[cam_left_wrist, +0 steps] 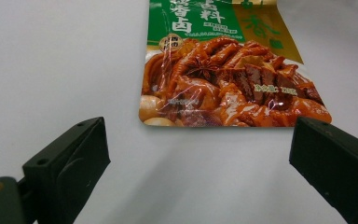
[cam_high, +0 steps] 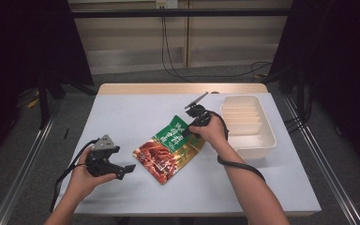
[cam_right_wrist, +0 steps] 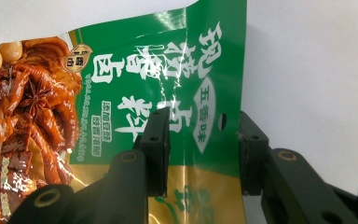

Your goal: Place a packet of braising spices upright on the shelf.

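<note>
A flat food pouch (cam_high: 168, 150), green at one end with a picture of braised meat at the other, lies at an angle mid-table. My right gripper (cam_high: 190, 129) sits at its green top end. In the right gripper view one jaw rests on the printed face and the other stands at the pouch's (cam_right_wrist: 121, 93) outer edge. That right gripper (cam_right_wrist: 203, 121) is open, with a strip of pouch in the gap. My left gripper (cam_high: 124, 171) is held just left of the pouch's meat end. Its jaws are wide apart and empty (cam_left_wrist: 198, 140), and the pouch (cam_left_wrist: 228, 88) lies just ahead of them.
A white plastic tray (cam_high: 269, 140) with ribbed dividers stands at the right side of the table, close behind my right hand. The pale table top (cam_high: 122, 117) has bare room to the left and front. Cables trail from both grippers.
</note>
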Available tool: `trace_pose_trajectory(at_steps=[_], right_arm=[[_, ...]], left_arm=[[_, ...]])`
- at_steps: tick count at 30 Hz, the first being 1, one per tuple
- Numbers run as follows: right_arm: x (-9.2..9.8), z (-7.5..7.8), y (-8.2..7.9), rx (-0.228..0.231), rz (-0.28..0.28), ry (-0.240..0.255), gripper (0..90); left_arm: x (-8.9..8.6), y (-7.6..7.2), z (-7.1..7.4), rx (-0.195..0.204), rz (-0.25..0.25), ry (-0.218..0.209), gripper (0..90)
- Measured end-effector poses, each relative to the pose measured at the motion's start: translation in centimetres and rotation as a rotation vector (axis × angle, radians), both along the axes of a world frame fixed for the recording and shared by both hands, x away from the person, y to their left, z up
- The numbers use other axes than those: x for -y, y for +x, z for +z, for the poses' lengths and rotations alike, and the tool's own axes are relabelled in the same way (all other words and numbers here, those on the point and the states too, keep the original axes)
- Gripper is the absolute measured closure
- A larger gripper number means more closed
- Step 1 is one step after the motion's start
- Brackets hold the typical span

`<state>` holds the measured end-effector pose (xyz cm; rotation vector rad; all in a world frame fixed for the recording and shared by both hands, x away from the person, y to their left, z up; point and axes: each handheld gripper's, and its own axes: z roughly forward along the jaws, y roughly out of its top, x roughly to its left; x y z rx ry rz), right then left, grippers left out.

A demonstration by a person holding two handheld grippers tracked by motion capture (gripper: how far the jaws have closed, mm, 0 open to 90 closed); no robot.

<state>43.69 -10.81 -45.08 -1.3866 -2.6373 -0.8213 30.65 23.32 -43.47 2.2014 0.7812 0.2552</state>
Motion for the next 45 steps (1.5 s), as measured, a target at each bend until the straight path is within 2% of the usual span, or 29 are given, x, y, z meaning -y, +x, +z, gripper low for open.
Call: trace_pose_trajectory(at_steps=[4,7,9,11,15,16,19,20,28,30,32,33,36,39,41,45], right_arm=[[-0.5,-0.2,0.3,-0.025,0.006,-0.005,72.8],[-0.9,-0.1,0.4,-0.034,0.013,-0.021,78.7],[-1.1,0.1,0.4,-0.039,0.022,-0.025,85.6],[-1.2,0.2,0.5,-0.04,0.025,-0.036,90.0],[-1.2,0.9,0.5,-0.066,0.021,-0.049,90.0],[-1.2,1.0,0.5,-0.067,0.025,-0.053,90.0],[-0.9,2.0,0.4,-0.086,0.018,-0.043,90.0],[-0.8,2.7,0.3,-0.095,0.01,-0.032,90.0],[-0.7,5.0,-0.1,-0.11,0.009,-0.011,90.0],[-0.7,6.1,-0.1,-0.123,0.006,-0.001,90.0],[-0.7,6.4,-0.1,-0.126,0.005,0.0,90.0],[-0.7,6.8,-0.1,-0.127,0.009,-0.002,90.0],[-0.7,8.0,-0.1,-0.131,0.011,-0.016,90.0],[-0.7,9.6,-0.2,-0.137,0.01,-0.018,90.0],[-0.7,10.0,-0.2,-0.137,0.015,-0.031,90.0],[-0.8,11.6,-0.3,-0.13,0.033,-0.039,90.0]], left_arm=[[0.0,0.0,-0.1,0.0,0.001,-0.01,4.8],[0.0,0.0,0.0,-0.001,0.005,0.006,4.9],[0.0,0.0,-0.1,0.003,0.005,-0.015,4.9],[-0.1,0.0,0.0,-0.004,0.005,0.003,4.9],[-0.2,0.0,0.0,0.008,0.009,-0.013,4.9],[-0.2,0.0,0.0,0.0,0.014,-0.012,4.9],[-0.2,0.0,0.0,0.0,0.016,-0.013,5.0],[-0.2,0.0,0.1,0.002,0.017,-0.002,5.0],[-0.1,-0.1,0.1,0.007,0.016,0.003,5.1],[-0.1,-0.1,0.1,0.006,0.018,0.002,5.1],[-0.2,0.0,0.1,0.001,0.021,-0.005,5.2],[-0.1,0.0,0.0,0.003,0.02,-0.013,5.2],[-0.2,0.0,0.1,0.003,0.017,0.0,5.2],[-0.2,0.0,0.0,0.006,0.019,-0.009,5.2],[-0.2,0.0,-0.1,0.002,0.017,-0.025,5.2],[-0.2,0.0,-0.1,0.006,0.012,-0.022,5.2]])
